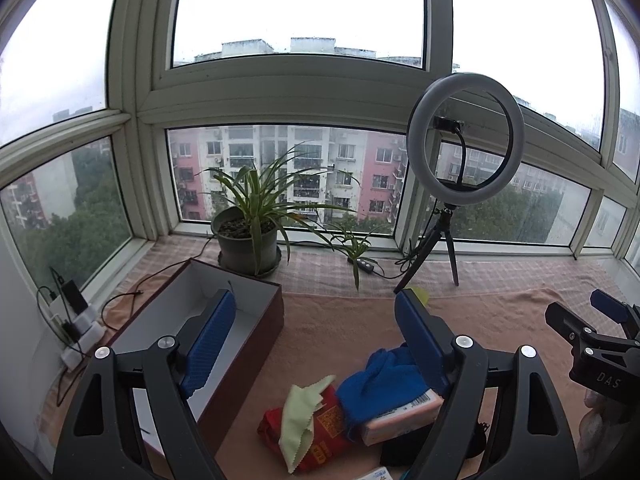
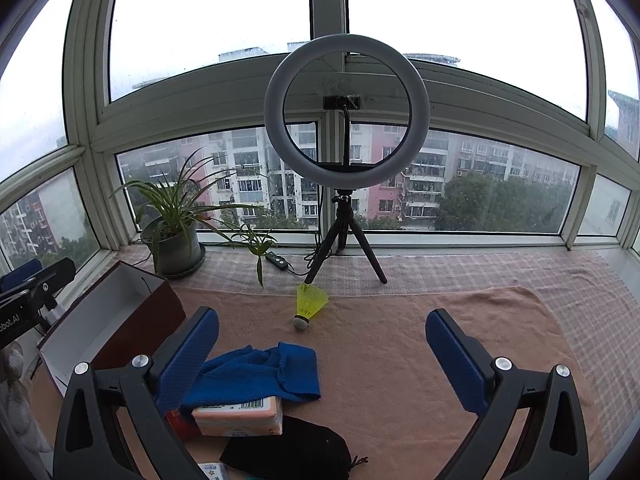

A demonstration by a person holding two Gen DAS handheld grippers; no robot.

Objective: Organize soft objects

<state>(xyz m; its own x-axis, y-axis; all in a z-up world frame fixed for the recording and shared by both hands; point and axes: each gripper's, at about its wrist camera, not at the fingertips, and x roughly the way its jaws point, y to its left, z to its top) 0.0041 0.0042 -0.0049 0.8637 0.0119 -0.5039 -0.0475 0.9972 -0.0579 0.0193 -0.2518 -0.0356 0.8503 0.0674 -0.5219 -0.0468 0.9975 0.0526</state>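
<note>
A pile of soft items lies on the pink towel (image 1: 352,320): a blue cloth (image 1: 384,380) (image 2: 256,376) draped over a peach tissue pack (image 1: 400,416) (image 2: 240,416), a red packet (image 1: 320,428) with a pale green cloth (image 1: 300,412) on it, and a black pouch (image 2: 292,452). An open maroon box (image 1: 208,320) (image 2: 108,312) with a white inside stands to the left. My left gripper (image 1: 316,320) is open above the pile and box edge. My right gripper (image 2: 322,336) is open and empty over the towel, right of the pile.
A yellow shuttlecock (image 2: 310,300) lies on the towel's far edge. A ring light on a tripod (image 2: 346,184) and a potted plant (image 1: 248,236) stand by the window. Cables and chargers (image 1: 76,320) sit at the far left. A small white pack (image 2: 212,470) lies at the near edge.
</note>
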